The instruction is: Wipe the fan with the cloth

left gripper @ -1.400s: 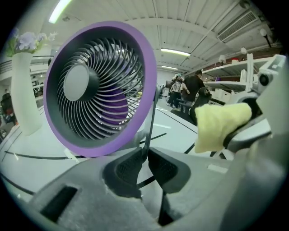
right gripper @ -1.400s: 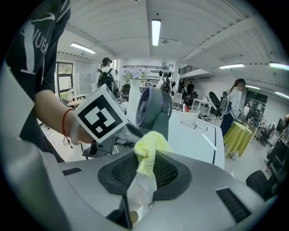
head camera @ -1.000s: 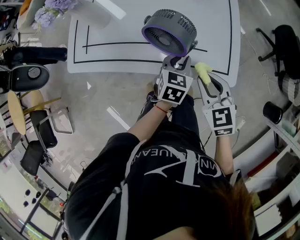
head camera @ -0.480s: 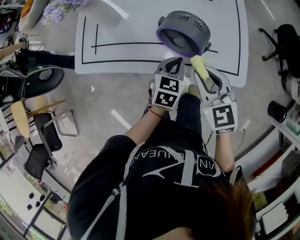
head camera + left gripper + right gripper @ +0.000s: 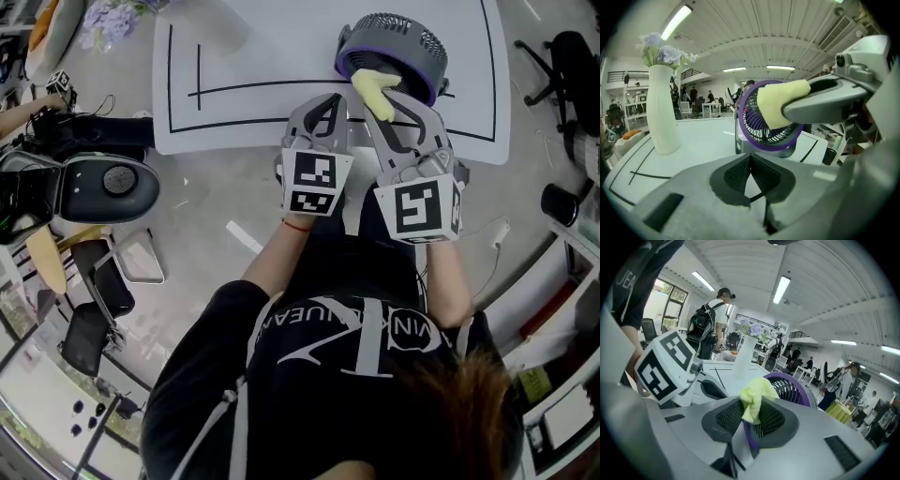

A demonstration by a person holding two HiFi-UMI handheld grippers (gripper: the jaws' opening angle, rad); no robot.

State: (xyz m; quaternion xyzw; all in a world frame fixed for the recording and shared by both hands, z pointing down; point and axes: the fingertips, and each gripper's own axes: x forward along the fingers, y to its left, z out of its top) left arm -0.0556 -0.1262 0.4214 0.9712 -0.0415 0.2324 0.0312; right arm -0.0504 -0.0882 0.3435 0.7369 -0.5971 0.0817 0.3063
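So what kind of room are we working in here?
Likely an open-plan office or lab workspace: a white table marked with black lines, an office chair nearby, long ceiling strip lights, and people standing about in the background.

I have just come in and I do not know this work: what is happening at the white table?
A person holds a gripper in each hand. The right tongs are shut on a yellow cloth, which seems to touch the front of the fan on the table. The left tongs are shut and empty, beside them, short of the fan. A white vase stands left of the fan.
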